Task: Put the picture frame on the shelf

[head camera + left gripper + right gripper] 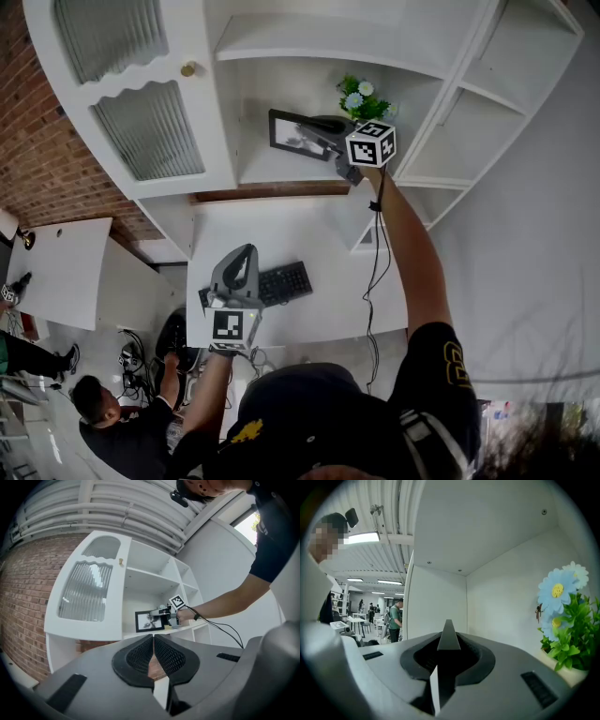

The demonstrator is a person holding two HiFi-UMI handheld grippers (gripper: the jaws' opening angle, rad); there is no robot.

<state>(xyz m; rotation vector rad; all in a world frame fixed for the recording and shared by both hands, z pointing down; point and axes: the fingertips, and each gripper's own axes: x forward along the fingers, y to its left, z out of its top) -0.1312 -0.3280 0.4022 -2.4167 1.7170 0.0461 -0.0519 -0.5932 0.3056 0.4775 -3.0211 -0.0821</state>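
One picture frame (296,134) stands upright in the open compartment of the white shelf (281,173), at 12 o'clock in the head view. The right claw (325,139) is clamped on its right edge, and the frame shows edge-on between the jaws. One pot of blue flowers (364,97) sits at 1 o'clock from the frame. The left claw (153,649) is closed and empty, held at 7 o'clock from the frame above the white worktop (319,234), beside one black keyboard (284,281).
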